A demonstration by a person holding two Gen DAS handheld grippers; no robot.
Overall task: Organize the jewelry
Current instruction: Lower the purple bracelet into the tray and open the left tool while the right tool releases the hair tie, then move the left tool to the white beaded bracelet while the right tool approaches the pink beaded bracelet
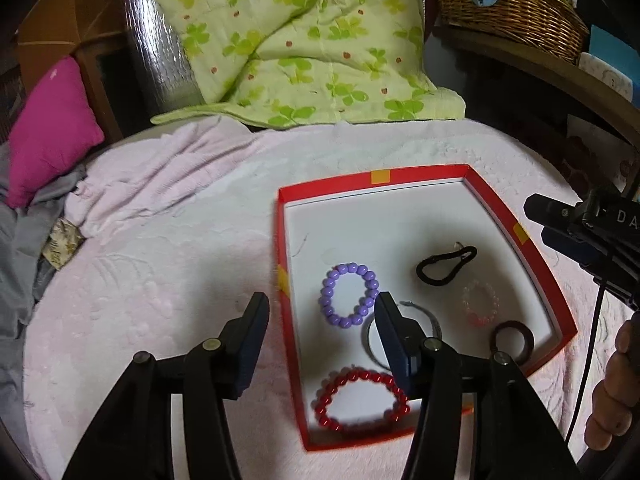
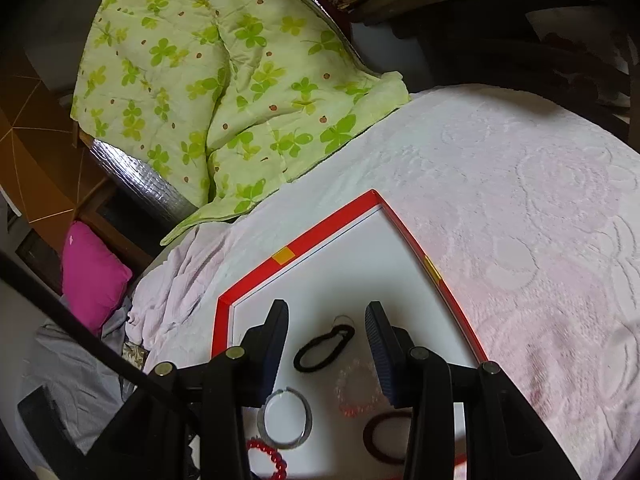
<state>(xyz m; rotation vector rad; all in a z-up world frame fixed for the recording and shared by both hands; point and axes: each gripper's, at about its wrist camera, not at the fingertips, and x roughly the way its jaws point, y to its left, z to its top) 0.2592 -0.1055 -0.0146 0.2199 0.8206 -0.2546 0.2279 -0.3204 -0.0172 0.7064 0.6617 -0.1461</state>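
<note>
A shallow red box (image 1: 424, 174) with a white floor lies on the pink bedspread; it also shows in the right wrist view (image 2: 320, 232). Inside lie a purple bead bracelet (image 1: 349, 295), a red bead bracelet (image 1: 360, 400), a black hair tie (image 1: 446, 265), a clear pink bead bracelet (image 1: 480, 304), a dark red ring (image 1: 513, 339) and a silver bangle (image 2: 285, 418). My left gripper (image 1: 320, 316) is open and empty, straddling the box's left wall. My right gripper (image 2: 326, 324) is open and empty above the black hair tie (image 2: 324, 347).
A green clover quilt (image 1: 296, 40) lies behind the box. A magenta pillow (image 1: 52, 128) and grey cloth sit at the left. A wicker basket (image 1: 512, 4) stands on a shelf at the back right. The pink bedspread (image 2: 520, 208) stretches to the right.
</note>
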